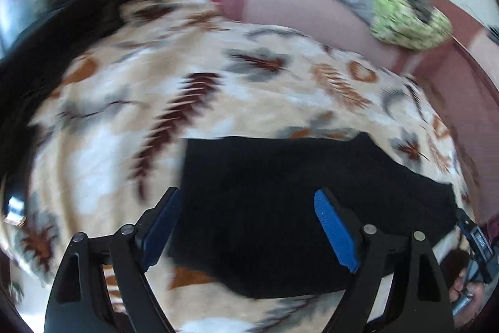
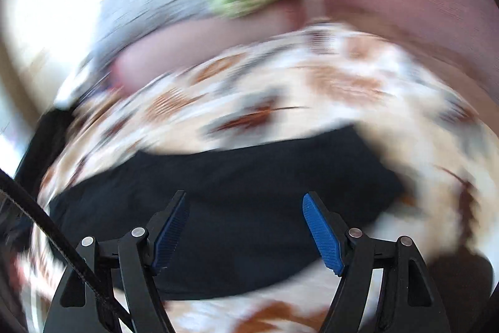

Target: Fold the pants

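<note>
Your left gripper [image 1: 249, 227] and right gripper [image 2: 246, 230] hover with jaws spread, gripping nothing, because the black pants [image 1: 296, 208] lie compactly folded on the patterned blanket [image 1: 218, 83].

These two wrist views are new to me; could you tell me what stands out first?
The black pants lie folded into a compact dark block on a cream blanket with a brown feather pattern, straight ahead of both cameras. The left gripper and right gripper are both open above them. Farther back, a green bundle rests on pink bedding.
</note>
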`<action>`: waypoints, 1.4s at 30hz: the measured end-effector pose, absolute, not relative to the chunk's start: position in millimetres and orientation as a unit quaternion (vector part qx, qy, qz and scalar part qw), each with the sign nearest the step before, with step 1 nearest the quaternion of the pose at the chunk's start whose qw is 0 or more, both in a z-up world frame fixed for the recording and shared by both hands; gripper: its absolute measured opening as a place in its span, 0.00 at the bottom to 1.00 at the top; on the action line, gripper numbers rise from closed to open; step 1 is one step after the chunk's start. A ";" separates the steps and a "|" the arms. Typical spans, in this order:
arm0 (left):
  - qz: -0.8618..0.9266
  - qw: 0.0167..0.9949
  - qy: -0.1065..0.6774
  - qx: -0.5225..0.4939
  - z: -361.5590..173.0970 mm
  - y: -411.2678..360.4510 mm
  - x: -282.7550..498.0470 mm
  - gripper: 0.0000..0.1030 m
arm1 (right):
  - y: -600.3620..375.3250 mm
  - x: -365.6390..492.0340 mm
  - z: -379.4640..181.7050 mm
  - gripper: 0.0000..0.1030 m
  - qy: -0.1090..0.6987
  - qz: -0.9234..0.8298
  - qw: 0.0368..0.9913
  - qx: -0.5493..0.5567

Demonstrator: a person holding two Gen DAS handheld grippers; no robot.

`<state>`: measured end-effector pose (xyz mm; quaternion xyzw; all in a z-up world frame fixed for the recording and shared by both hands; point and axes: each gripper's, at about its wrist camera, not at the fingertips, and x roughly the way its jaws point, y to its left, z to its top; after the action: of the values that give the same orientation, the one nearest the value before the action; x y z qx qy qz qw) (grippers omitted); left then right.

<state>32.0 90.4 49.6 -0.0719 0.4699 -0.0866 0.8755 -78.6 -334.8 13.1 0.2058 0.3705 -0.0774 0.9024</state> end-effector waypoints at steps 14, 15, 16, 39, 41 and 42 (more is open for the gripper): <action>-0.370 0.772 0.514 0.045 54.0 -213.4 85.5 0.83 | -394.8 -90.9 -37.5 0.77 0.370 -0.086 0.856 0.351; -0.375 0.765 0.520 0.058 49.0 -228.9 87.8 0.83 | -397.4 -89.6 -39.2 0.77 0.365 -0.083 0.857 0.356; -0.383 0.755 0.527 0.072 43.2 -245.4 90.3 0.83 | -401.0 -88.6 -39.5 0.77 0.359 -0.079 0.858 0.359; -0.462 0.699 0.529 0.135 19.8 -335.0 91.7 0.09 | -394.9 -67.7 -29.6 0.23 0.348 -0.042 0.884 0.310; -0.461 0.708 0.524 0.106 30.9 -318.6 92.7 0.09 | -389.0 -66.5 -21.2 0.23 0.347 -0.034 0.889 0.296; -0.457 0.715 0.522 0.086 36.9 -302.9 94.8 0.09 | -385.2 -65.3 -15.9 0.23 0.346 -0.026 0.891 0.293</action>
<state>94.8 -302.9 36.9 0.0856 0.5219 -0.4573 0.7150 -65.3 -385.2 -15.9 0.2926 0.3462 -0.0259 0.8910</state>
